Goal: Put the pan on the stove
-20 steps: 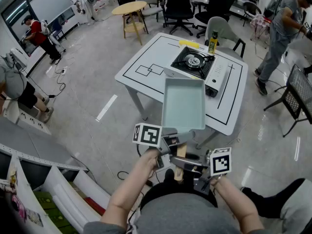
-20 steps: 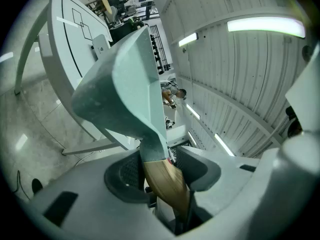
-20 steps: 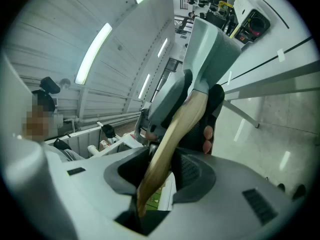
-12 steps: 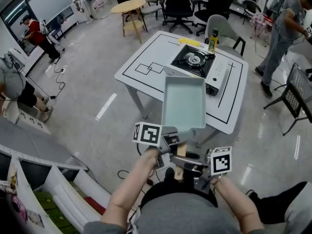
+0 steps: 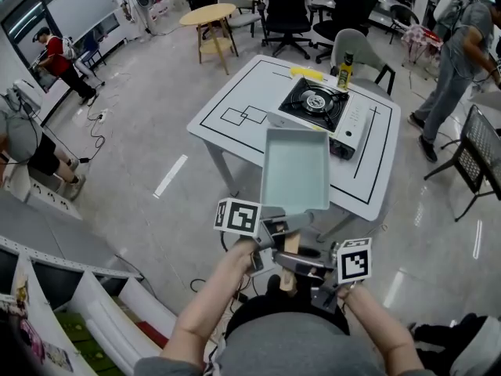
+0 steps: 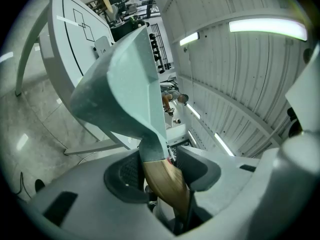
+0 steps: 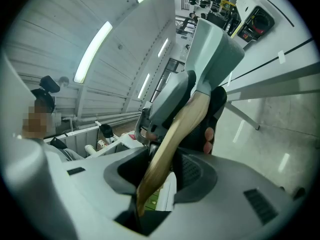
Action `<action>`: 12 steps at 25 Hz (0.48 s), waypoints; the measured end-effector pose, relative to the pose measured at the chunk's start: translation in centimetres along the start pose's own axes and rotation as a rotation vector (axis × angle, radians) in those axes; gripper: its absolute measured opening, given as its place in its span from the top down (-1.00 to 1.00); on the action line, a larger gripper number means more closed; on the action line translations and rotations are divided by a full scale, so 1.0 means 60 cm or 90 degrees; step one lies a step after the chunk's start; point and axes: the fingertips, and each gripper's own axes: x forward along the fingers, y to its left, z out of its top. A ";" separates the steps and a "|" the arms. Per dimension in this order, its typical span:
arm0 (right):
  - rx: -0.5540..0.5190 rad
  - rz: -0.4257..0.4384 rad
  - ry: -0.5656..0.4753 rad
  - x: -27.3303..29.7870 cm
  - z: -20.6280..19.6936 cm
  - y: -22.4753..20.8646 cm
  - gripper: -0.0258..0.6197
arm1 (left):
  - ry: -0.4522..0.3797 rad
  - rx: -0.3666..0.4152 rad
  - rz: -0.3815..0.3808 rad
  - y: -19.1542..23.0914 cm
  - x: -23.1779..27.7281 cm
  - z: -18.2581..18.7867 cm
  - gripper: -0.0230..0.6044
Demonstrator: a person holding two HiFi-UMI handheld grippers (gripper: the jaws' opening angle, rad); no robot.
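Observation:
The pan [image 5: 295, 169] is a pale teal rectangular pan with a wooden handle [image 5: 290, 247]. It is held level in the air in front of the white table [image 5: 227, 135]. The portable gas stove [image 5: 317, 104] sits on the table's far right part, beyond the pan. My left gripper [image 5: 270, 233] is shut on the handle close to the pan. My right gripper [image 5: 309, 266] is shut on the handle's rear end. In the left gripper view the wooden handle [image 6: 165, 181] runs between the jaws up to the pan [image 6: 125, 79]. The right gripper view shows the handle [image 7: 175, 134] clamped the same way.
A yellow bottle [image 5: 343, 69] and a flat yellow thing [image 5: 305, 73] lie behind the stove. Office chairs [image 5: 286, 6] and a round wooden table [image 5: 207, 14] stand farther back. A person [image 5: 462, 45] walks at the right; others stand at the left edge. Cables lie on the floor.
The pan stays in both grippers at about the same spot. The table and stove have slid slightly right in the view. The person at the right has stepped farther away.

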 end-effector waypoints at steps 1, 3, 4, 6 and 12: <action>-0.001 0.000 -0.001 0.005 0.001 0.000 0.46 | 0.002 0.001 0.000 0.001 -0.004 0.002 0.37; -0.002 0.000 -0.003 0.012 0.002 -0.002 0.46 | 0.005 0.004 0.000 0.003 -0.009 0.006 0.37; -0.002 0.000 -0.003 0.014 0.003 -0.003 0.46 | 0.006 0.004 0.000 0.004 -0.010 0.007 0.37; -0.003 -0.002 -0.002 0.016 0.007 -0.007 0.46 | 0.008 0.004 -0.001 0.008 -0.009 0.012 0.37; 0.000 -0.010 -0.006 0.017 0.037 -0.025 0.46 | 0.012 -0.003 -0.004 0.022 0.005 0.040 0.37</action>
